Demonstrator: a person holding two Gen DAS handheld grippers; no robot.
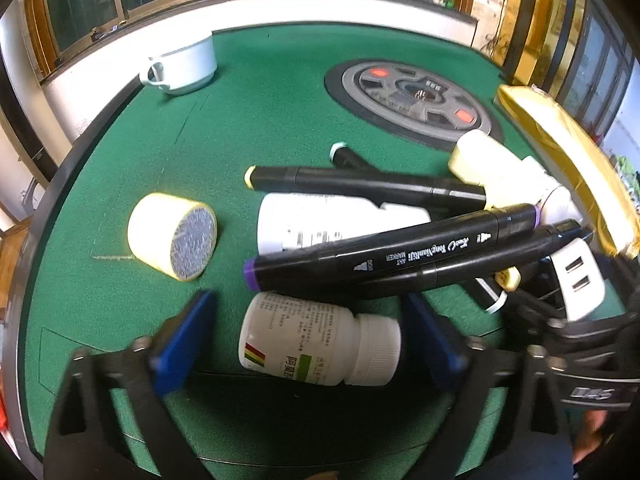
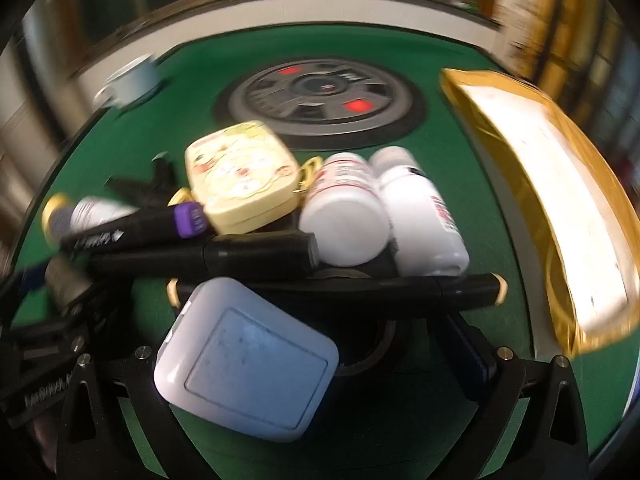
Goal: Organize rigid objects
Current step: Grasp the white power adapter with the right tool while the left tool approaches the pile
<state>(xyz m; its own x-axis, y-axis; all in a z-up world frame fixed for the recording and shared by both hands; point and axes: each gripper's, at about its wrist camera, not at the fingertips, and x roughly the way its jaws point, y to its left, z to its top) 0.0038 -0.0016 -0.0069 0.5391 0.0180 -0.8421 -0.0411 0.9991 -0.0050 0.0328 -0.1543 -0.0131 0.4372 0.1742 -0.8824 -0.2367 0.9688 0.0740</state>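
The left claw (image 1: 308,336) is being held spread wide around a white pill bottle (image 1: 316,344) lying on the green desk (image 1: 120,300), pads clear. The right claw (image 2: 320,360), equally spread, is being hovered over a white charger (image 2: 248,364). The bottle's body, away from the purple-capped marker (image 1: 392,250) just beyond it, is probably best being targeted.

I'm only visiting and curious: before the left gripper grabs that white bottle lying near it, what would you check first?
1. Left gripper open wide: ok.
2. White bottle lies between its blue fingers, untouched: ok.
3. Bottle free of the pile: ok; the purple-capped marker lies just beyond it, apart.
4. Bottle cap on: ok.
5. Right gripper clear of the left: cannot tell; it sits close by at the right edge.
6. Gold tray has room: ok, looks bare.
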